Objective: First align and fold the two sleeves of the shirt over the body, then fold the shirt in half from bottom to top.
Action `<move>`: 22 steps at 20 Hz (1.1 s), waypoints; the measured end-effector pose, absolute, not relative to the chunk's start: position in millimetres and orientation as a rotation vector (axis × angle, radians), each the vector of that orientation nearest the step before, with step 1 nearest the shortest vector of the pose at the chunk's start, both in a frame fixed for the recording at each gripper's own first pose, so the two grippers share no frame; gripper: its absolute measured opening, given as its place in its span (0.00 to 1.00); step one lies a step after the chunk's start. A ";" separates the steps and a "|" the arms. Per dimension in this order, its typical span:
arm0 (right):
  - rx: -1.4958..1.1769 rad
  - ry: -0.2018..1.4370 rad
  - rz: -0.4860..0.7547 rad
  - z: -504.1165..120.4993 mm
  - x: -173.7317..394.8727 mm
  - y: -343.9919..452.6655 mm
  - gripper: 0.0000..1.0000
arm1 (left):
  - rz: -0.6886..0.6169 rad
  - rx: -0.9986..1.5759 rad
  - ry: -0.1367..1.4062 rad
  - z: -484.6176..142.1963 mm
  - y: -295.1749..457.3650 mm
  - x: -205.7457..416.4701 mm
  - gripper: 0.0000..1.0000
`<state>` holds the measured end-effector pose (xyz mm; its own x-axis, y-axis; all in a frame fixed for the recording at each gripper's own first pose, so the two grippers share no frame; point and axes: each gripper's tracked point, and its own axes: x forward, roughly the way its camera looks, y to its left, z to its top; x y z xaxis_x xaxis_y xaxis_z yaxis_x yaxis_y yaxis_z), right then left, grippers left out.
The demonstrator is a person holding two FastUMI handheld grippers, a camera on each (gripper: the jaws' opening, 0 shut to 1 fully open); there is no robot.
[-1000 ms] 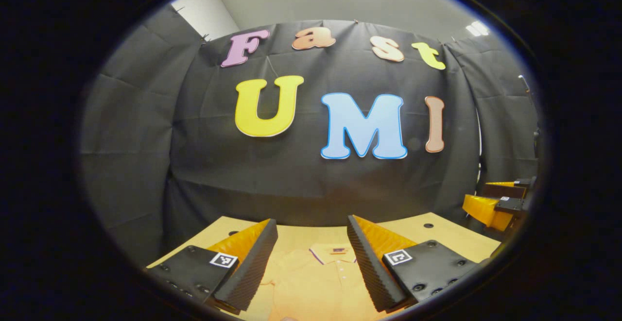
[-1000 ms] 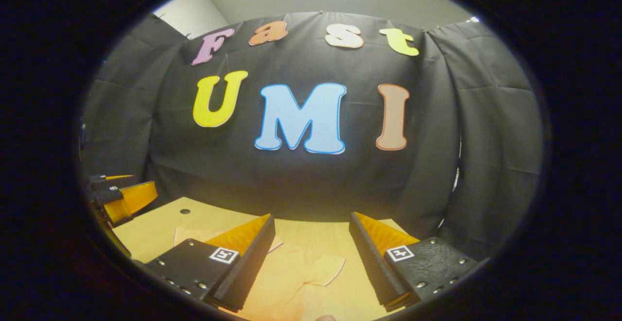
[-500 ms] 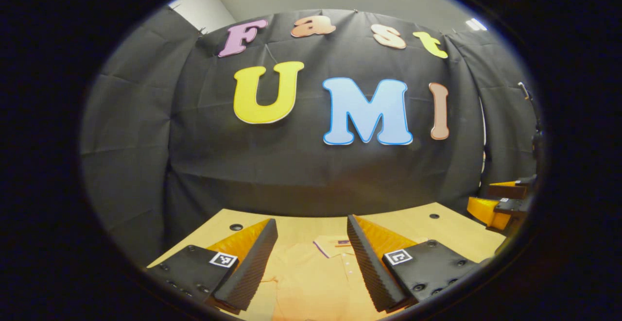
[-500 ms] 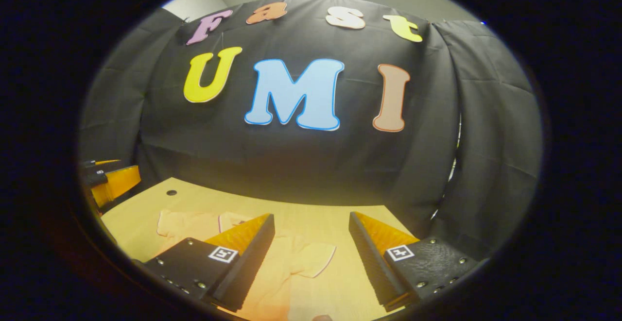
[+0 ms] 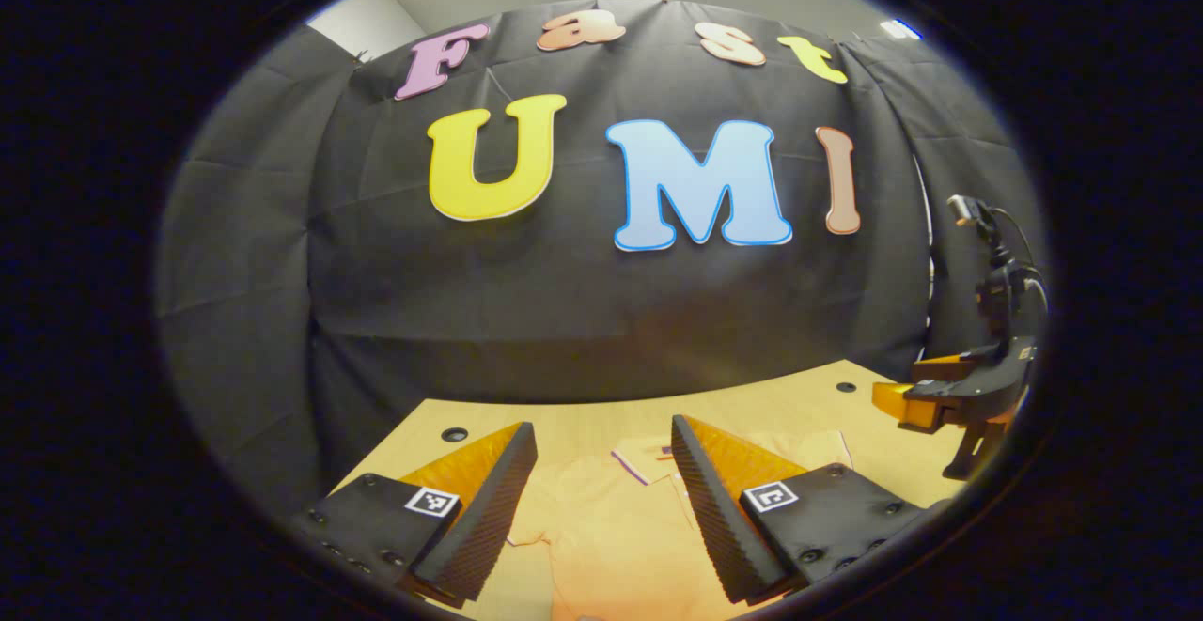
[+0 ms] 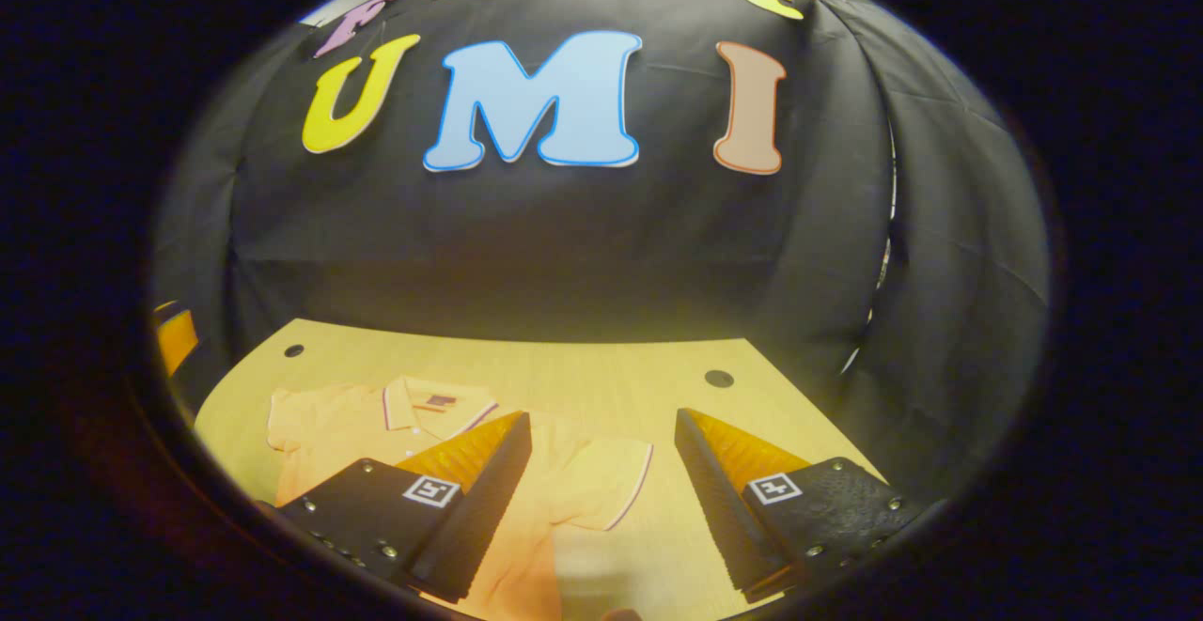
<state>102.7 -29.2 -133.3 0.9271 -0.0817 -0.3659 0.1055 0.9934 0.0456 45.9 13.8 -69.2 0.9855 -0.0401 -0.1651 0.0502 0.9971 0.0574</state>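
A pale orange polo shirt lies flat on the wooden table, collar toward the booth wall. My left gripper hovers open above it, with the collar between its fingers. In the right gripper view the shirt spreads to the left with its collar up, and one short sleeve lies between the fingers of my open right gripper. That right gripper hangs at the far right of the left gripper view. The left gripper peeks in at the left edge of the right gripper view.
The table has small round holes near its far corners, another hole at the left. The black cloth wall stands right behind the far edge. Bare wood lies right of the sleeve.
Both views have tilted downward, so more of the table and shirt shows. The right gripper has come lower and closer over the sleeve. Both stay open.
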 end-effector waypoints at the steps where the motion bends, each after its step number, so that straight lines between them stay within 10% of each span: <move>1: 0.074 0.398 -0.105 -143.2 110.3 -31.9 0.96 | -0.047 0.049 0.169 -71.5 15.0 45.1 0.94; 22: 0.178 0.803 -0.157 -305.5 174.2 -46.7 0.95 | 0.044 -0.028 0.262 -105.6 48.9 20.1 0.94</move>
